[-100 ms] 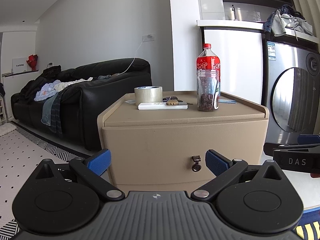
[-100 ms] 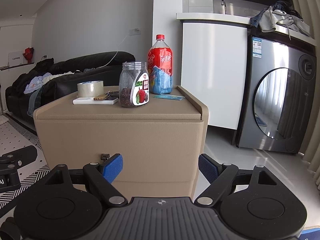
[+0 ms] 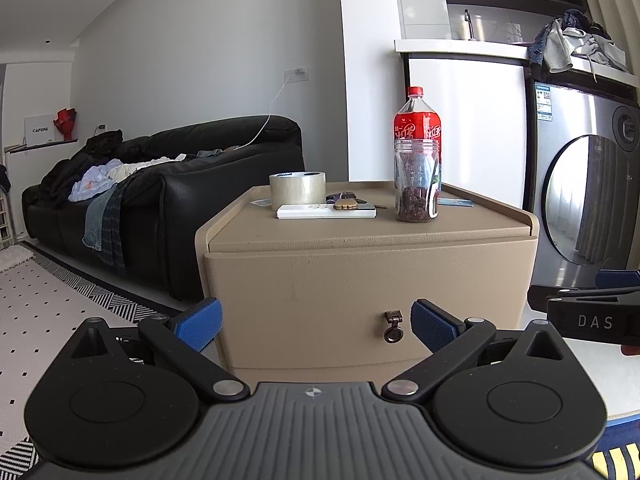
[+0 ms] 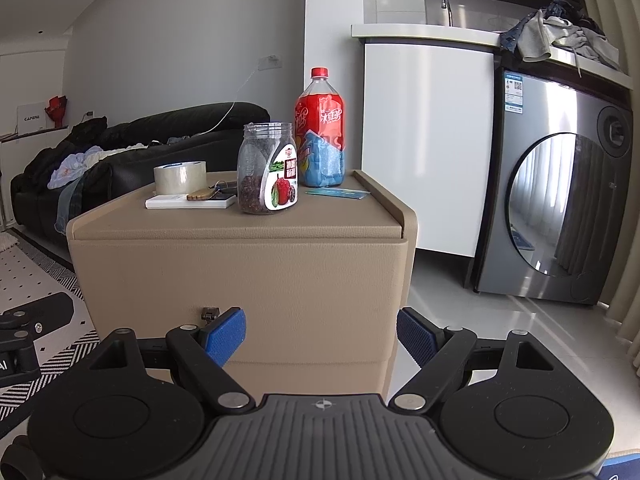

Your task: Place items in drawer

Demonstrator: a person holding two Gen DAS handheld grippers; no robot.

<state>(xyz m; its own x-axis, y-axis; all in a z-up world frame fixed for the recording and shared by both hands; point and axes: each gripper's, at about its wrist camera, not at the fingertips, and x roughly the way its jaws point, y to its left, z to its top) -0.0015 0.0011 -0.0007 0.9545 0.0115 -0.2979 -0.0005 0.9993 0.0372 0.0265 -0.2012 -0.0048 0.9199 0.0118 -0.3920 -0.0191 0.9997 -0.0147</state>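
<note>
Both grippers, left (image 3: 316, 322) and right (image 4: 321, 330), are wide open and hold nothing. Just ahead is the closed drawer (image 3: 368, 296) with its pull (image 3: 393, 326). On the cabinet top stand tape (image 3: 297, 187), jar (image 4: 267, 168) and bottle (image 4: 321, 128).

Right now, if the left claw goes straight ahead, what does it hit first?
Most likely the closed drawer front of the beige cabinet, just left of its small pull ring. The left claw is open, and nothing seems to stand between.
</note>
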